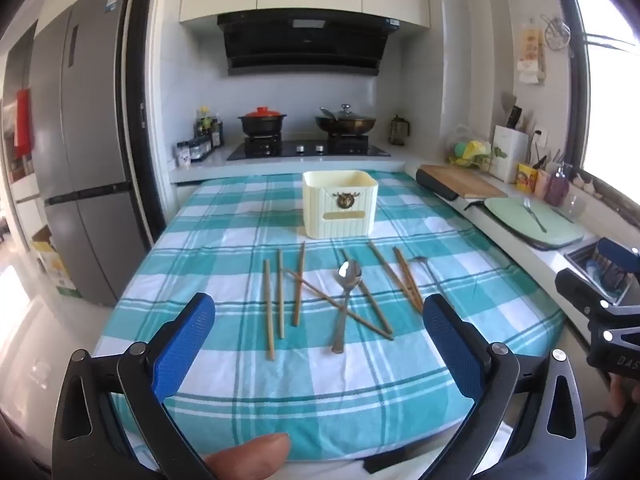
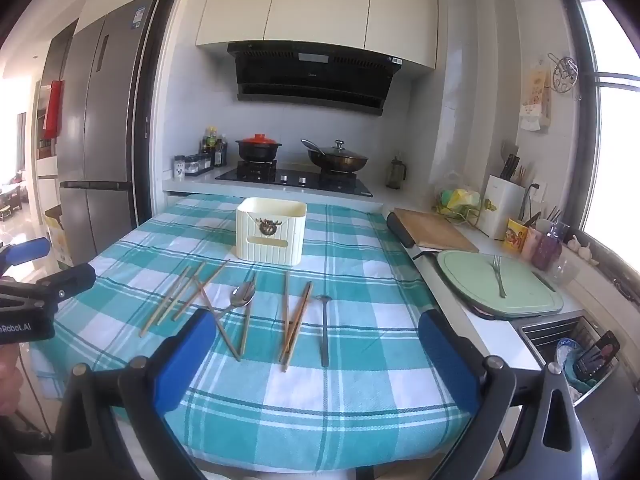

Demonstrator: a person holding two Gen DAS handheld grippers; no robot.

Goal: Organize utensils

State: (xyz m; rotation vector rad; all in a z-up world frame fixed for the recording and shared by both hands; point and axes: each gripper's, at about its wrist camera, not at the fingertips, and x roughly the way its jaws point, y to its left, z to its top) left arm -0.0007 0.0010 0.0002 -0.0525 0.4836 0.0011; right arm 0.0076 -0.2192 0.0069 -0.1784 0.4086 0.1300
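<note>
Tablecloth [image 1: 224, 236]: woven cloth, teal-and-white check, matt, slightly coarse weave. Holder box [image 1: 340, 204] on the cloth: cream plastic, ribbed walls, low sheen, with a brass-looking metal emblem on the front. Chopsticks [image 1: 298, 284] in front of the box: light wood, matt. Spoon [image 1: 346, 292] among them: polished metal, bowl mirror-bright. Second spoon [image 2: 324, 330] right of the chopsticks: darker metal, duller. Left gripper [image 1: 319, 338] pads: blue, finely textured; arms matt black.
</note>
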